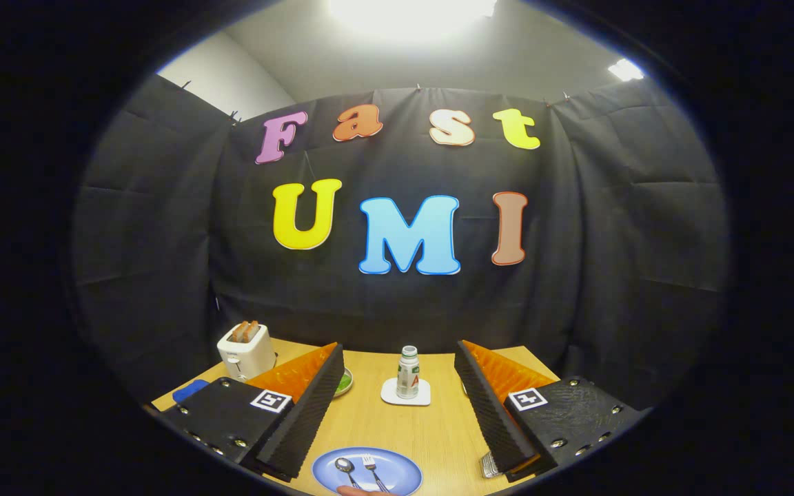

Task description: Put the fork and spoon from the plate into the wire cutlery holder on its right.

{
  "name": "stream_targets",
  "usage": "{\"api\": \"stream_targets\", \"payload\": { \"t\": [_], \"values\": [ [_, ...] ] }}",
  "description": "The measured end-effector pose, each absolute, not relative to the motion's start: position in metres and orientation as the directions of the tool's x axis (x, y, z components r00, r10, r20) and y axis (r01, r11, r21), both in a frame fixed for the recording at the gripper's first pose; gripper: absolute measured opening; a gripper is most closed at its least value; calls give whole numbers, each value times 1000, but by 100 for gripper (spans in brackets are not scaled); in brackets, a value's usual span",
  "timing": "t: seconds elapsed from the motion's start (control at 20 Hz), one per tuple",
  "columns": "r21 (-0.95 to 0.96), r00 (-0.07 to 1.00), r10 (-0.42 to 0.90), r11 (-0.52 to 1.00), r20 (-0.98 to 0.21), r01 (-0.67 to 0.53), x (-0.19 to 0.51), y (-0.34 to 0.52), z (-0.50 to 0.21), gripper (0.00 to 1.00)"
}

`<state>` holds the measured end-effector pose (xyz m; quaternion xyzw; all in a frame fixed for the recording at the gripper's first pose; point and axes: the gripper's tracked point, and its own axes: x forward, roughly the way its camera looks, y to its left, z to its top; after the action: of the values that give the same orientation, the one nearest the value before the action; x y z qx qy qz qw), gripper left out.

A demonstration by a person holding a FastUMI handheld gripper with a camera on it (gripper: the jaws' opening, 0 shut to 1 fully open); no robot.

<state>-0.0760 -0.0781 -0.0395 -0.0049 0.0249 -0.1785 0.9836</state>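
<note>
Two utensils, a spoon [346,470] and a fork [372,470], lie side by side on a blue plate [397,463] at the table's [397,427] near edge, between the spread fingers of the gripper [397,441], which grip nothing. The wire cutlery holder [490,465] peeks out right of the plate. Beyond, a bottle [408,373] stands on a white coaster [405,393]; a toaster [246,350] sits at the far left corner.
</note>
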Motion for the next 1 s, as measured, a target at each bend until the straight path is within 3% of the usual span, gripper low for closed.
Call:
{"api": "stream_targets", "payload": {
  "t": [0.6, 0.85, 1.0],
  "values": [
    [-66, 924, -370, 929, -99, 365, -77, -85, -84, 99],
    [-90, 922, -344, 939, -179, 332, -73, -81, -117, 98],
    [-56, 898, -268, 962, -349, 266, -78, -68, -164, 99]
  ]
}}
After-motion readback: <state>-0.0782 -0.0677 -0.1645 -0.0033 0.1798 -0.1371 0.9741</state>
